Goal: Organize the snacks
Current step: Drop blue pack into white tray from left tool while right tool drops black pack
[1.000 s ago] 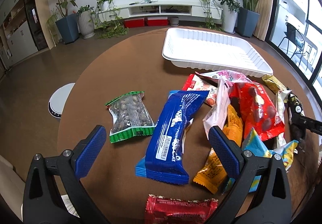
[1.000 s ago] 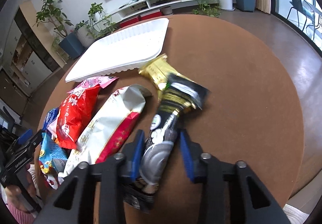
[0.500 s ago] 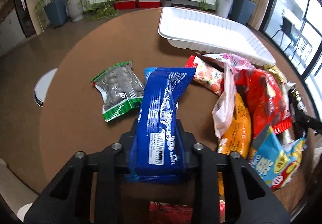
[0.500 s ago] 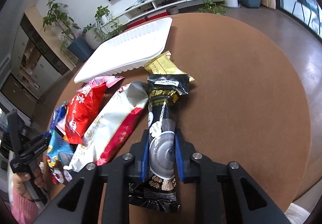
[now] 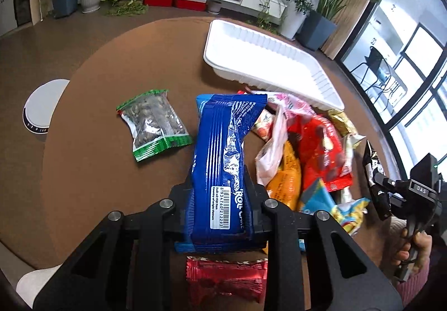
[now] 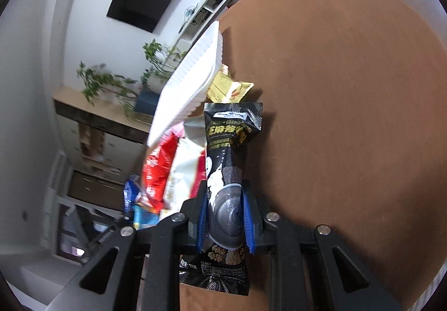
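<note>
My left gripper (image 5: 219, 193) is shut on a long blue snack packet (image 5: 226, 154) and holds it lifted above the round brown table (image 5: 97, 81). My right gripper (image 6: 225, 216) is shut on a black snack packet (image 6: 226, 171), lifted and tilted; it also shows at the right of the left wrist view (image 5: 374, 171). An empty white tray (image 5: 268, 59) lies at the far side of the table, also in the right wrist view (image 6: 192, 79). A pile of snack packets (image 5: 315, 154) lies in front of the tray.
A green-edged nut packet (image 5: 153, 123) lies alone to the left. A red packet (image 5: 226, 280) lies near the table's front edge. A gold packet (image 6: 229, 87) lies by the tray. A white round stool (image 5: 42, 106) stands beside the table on the left.
Both grippers closed from open onto their packets and lifted them. The right gripper has rolled so its view is now tilted.
</note>
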The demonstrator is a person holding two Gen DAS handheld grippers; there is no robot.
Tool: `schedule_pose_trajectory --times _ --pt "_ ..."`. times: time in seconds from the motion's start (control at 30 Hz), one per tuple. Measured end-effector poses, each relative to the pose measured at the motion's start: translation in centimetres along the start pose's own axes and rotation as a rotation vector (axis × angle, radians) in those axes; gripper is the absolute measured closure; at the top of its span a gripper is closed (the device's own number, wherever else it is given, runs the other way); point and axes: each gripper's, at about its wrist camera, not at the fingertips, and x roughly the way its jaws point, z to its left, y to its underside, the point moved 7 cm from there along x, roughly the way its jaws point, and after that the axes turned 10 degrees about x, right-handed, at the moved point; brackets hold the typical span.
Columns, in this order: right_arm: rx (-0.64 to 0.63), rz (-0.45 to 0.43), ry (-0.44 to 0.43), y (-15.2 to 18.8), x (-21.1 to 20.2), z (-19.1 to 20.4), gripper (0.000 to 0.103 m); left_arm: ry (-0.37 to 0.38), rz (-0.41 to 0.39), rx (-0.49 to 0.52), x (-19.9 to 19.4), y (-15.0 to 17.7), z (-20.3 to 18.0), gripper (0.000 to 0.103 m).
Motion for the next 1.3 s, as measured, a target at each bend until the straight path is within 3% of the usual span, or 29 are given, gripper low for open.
schedule_pose_trajectory --times 0.2,0.6,0.97,1.3 --pt "0.009 -0.005 -0.077 -1.3 -0.4 2.1 0.079 0.034 -0.033 0.001 -1.1 -1.9 -0.8 0.078" --pt "-0.129 -0.017 -0.075 -7.4 3.7 9.3 0.079 0.015 -0.031 0.056 1.7 -8.4 -1.5 0.078" --pt "-0.225 -0.034 0.035 -13.2 9.3 11.3 0.079 -0.047 -0.004 0.107 6.4 -14.4 -0.5 0.078" --pt "-0.294 -0.051 0.124 -15.4 12.9 10.6 0.079 -0.119 0.019 0.136 11.4 -17.3 -0.9 0.078"
